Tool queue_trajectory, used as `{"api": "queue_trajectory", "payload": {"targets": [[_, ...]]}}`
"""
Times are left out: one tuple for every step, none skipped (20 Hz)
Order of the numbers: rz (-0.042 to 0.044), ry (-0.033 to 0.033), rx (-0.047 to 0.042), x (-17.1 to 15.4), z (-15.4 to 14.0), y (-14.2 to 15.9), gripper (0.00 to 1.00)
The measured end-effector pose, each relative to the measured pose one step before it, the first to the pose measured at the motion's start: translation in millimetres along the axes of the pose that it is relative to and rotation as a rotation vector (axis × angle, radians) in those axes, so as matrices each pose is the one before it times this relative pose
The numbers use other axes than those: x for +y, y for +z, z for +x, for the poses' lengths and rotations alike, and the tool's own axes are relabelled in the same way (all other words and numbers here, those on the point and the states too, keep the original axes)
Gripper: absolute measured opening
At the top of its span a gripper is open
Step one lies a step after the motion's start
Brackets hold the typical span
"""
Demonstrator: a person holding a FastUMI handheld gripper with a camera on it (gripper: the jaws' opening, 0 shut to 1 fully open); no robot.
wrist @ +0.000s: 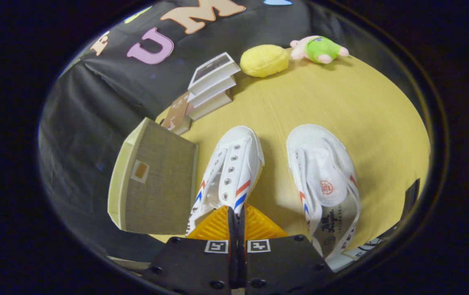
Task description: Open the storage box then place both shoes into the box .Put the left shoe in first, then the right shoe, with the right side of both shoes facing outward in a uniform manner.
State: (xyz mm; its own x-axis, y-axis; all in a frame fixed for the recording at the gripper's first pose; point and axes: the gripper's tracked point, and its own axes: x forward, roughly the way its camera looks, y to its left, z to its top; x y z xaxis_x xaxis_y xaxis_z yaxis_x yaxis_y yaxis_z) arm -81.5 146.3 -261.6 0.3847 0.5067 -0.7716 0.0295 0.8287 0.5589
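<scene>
— Orange fingers (218, 225) of the gripper (236, 213) sit pressed nearly together, and a thin bit of the left shoe (228, 172) at its heel end seems pinched between them; I cannot tell for sure that both press on it.

— Where does that shoe lie?

— On the yellow table (341, 106), toe pointing away, just ahead of the fingers, with red and blue stripes on its side. Beside it, a little apart, lies the right shoe (324, 180), its tongue showing a red mark.

— And the storage box (154, 180)?

— Just beside the held shoe, grey-brown with pale edges, lid shut.

— Beyond those?

— White books (212, 84) stacked near the cloth wall, then a yellow lumpy ball (264, 60) and a small pink-and-green plush toy (319, 49).
</scene>
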Motion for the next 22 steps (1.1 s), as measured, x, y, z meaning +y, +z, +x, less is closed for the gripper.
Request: {"api": "queue_trajectory", "payload": {"targets": [[-0.00240, 0.01216, -0.01438, 8.62, -5.35, 8.20, 0.03], [-0.01120, 0.01384, -0.00581, 9.71, -5.52, 8.49, 0.03], [-0.00975, 0.01587, -0.01505, 11.25, -6.27, 8.14, 0.03], [-0.00598, 0.01964, -0.01670, 12.89, -3.41, 7.81, 0.03], [-0.00971, 0.01917, -0.00864, 13.59, -5.98, 7.42, 0.03], [-0.01276, 0.01735, -0.00412, 12.51, -2.93, 7.04, 0.03], [-0.00576, 0.01491, -0.01125, 13.22, -3.27, 6.11, 0.03], [-0.00727, 0.01394, -0.00720, 13.00, -1.73, 4.76, 0.03], [-0.00863, 0.01967, 0.00301, 13.92, -0.14, 2.84, 0.03], [-0.00585, 0.01790, -0.00884, 12.85, -0.28, 4.34, 0.03], [-0.00963, 0.01670, -0.00189, 14.00, 1.81, 1.05, 0.03], [-0.00554, 0.01973, 0.01142, 12.84, 4.34, 1.07, 0.03], [0.00335, 0.01748, -0.00841, 13.30, 4.41, 0.01, 0.03], [-0.00093, 0.02052, 0.01403, 14.07, 7.40, -2.93, 0.03], [0.00018, 0.02194, 0.00573, 13.31, 6.91, -8.04, 0.03], [-0.00109, 0.01280, 0.00853, 12.19, 9.25, -3.55, 0.03], [-0.00693, 0.00911, 0.01610, 8.40, 8.65, -5.59, 0.03], [-0.00942, -0.00071, 0.01058, 6.43, 9.76, -4.39, 0.03], [-0.00766, -0.00320, 0.01462, 6.61, 11.85, -7.02, 0.03], [-0.00306, -0.00597, 0.01692, 4.06, 10.31, -7.12, 0.03], [0.00205, -0.00938, 0.00880, 1.75, 10.75, -5.09, 0.03], [0.00246, -0.01336, 0.01684, 1.10, 9.89, -7.20, 0.03]]}}
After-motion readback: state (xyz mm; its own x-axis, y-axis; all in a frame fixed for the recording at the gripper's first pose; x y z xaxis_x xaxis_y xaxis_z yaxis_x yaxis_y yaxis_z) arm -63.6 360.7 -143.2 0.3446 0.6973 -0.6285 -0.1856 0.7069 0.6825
